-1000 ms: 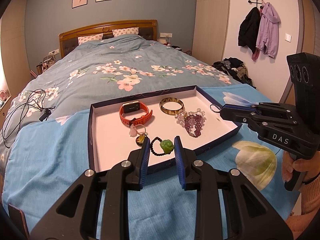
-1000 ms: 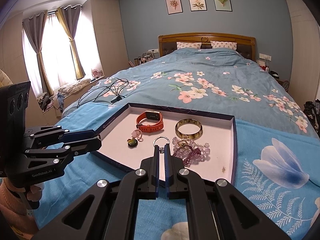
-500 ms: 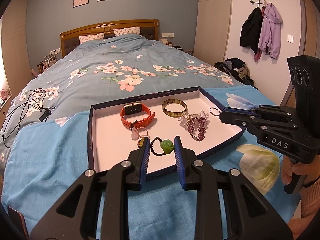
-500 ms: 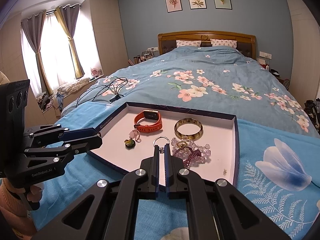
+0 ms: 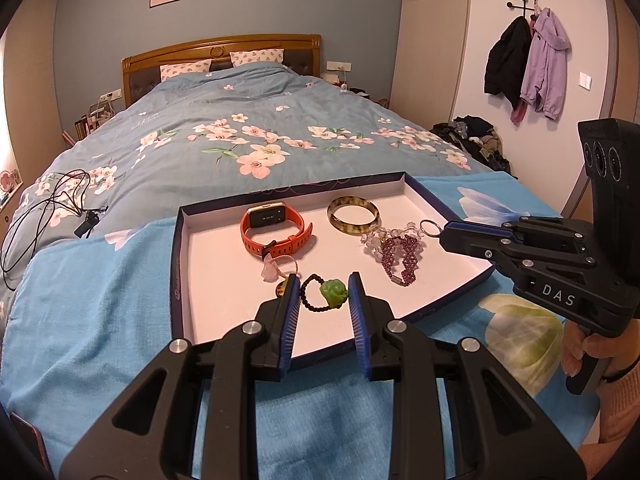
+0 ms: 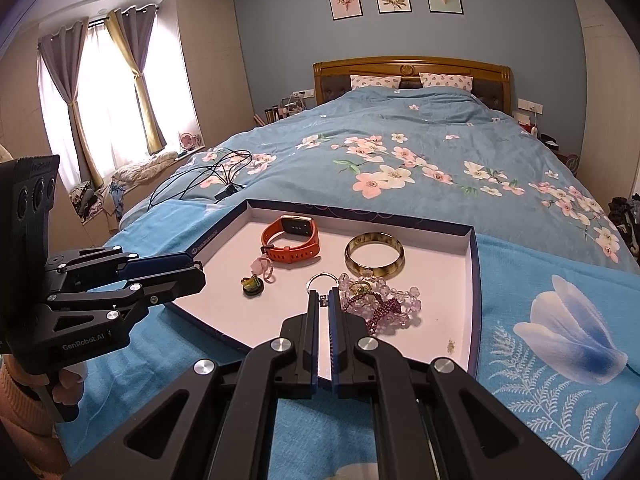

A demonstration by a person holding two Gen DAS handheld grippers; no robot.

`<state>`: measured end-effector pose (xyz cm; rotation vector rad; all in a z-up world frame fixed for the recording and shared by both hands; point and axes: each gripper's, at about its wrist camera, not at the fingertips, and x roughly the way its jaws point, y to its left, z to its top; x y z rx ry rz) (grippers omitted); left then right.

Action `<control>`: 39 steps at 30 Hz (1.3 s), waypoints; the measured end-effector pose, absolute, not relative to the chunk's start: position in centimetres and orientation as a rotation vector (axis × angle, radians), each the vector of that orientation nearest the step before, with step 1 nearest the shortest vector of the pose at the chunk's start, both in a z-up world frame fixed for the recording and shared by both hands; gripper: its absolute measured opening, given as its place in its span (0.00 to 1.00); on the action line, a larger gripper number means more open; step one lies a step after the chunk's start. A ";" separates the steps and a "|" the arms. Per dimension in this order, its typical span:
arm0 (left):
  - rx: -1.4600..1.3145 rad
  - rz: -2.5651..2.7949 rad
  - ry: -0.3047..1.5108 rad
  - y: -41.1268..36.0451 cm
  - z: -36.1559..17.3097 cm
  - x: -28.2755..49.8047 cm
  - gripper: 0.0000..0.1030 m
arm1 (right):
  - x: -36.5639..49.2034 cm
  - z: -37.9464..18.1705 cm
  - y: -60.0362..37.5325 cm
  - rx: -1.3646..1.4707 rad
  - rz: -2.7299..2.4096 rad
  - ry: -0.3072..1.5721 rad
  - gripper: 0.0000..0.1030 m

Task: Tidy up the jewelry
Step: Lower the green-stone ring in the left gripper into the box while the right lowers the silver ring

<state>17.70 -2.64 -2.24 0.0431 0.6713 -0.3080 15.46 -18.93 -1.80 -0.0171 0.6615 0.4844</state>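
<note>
Nothing changed lately: left tool [image 5: 324,292] half spread around green bead bracelet [image 5: 326,293], grip unclear; right tool [image 6: 323,300] pinched on metal ring [image 6: 322,281], both over tray [image 5: 180,264] on bed. Sorting paused mid-carry.

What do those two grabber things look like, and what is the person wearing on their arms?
Both grabbers are black, angular frames with silver bolts and blue pads inside the fingers. The left gripper has "GenRobot.AI" on its side, the right gripper has "DAS". Each carries a black block with three round lenses on top. The person's sleeve is peach-coloured knit, with a thin dark band at the wrist.
</note>
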 end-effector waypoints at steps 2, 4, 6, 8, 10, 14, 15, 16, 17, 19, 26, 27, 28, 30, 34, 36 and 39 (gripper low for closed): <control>0.040 -0.309 0.672 -2.6 -2.3 17.8 0.24 | 15.6 -1.9 -19.0 -0.016 0.484 0.665 0.03; 0.039 -0.306 0.673 -2.6 -2.3 17.8 0.24 | 15.7 -2.1 -19.0 -0.015 0.482 0.669 0.03; 0.036 -0.306 0.677 -2.6 -2.5 18.0 0.24 | 15.8 -2.2 -19.1 -0.012 0.482 0.674 0.03; 0.034 -0.303 0.682 -2.6 -2.7 18.3 0.24 | 15.9 -2.3 -19.0 -0.011 0.481 0.678 0.03; 0.030 -0.302 0.688 -2.5 -2.9 18.5 0.24 | 16.0 -2.4 -19.1 -0.012 0.479 0.682 0.03; 0.027 -0.299 0.695 -2.6 -3.2 18.8 0.24 | 16.1 -2.5 -19.1 -0.013 0.478 0.684 0.03; 0.026 -0.299 0.697 -2.7 -3.2 18.9 0.24 | 16.1 -2.5 -19.1 -0.012 0.479 0.684 0.03; 0.024 -0.299 0.700 -2.7 -3.3 19.0 0.24 | 16.2 -2.5 -19.1 -0.012 0.478 0.686 0.03; 0.025 -0.298 0.701 -2.7 -3.3 19.0 0.24 | 16.1 -2.5 -19.1 -0.014 0.477 0.685 0.03; 0.025 -0.297 0.703 -2.8 -3.4 19.1 0.24 | 16.2 -2.5 -19.1 -0.012 0.479 0.687 0.03; 0.022 -0.295 0.710 -2.9 -3.5 19.4 0.24 | 16.5 -3.0 -19.2 -0.010 0.476 0.695 0.03; 0.021 -0.295 0.712 -2.9 -3.6 19.5 0.24 | 16.5 -3.1 -19.2 -0.011 0.475 0.696 0.03; 0.020 -0.295 0.713 -2.9 -3.6 19.5 0.24 | 16.5 -3.1 -19.2 -0.013 0.474 0.696 0.03; 0.020 -0.293 0.715 -2.9 -3.7 19.6 0.24 | 16.6 -3.3 -19.2 -0.012 0.474 0.698 0.03; 0.018 -0.292 0.721 -2.9 -4.0 20.0 0.24 | 16.7 -3.5 -19.1 -0.013 0.473 0.702 0.03; 0.016 -0.288 0.725 -2.9 -4.1 20.1 0.24 | 16.8 -3.6 -19.1 -0.013 0.473 0.706 0.03; 0.012 -0.287 0.732 -2.8 -4.3 20.4 0.24 | 16.9 -3.8 -19.1 -0.013 0.471 0.710 0.03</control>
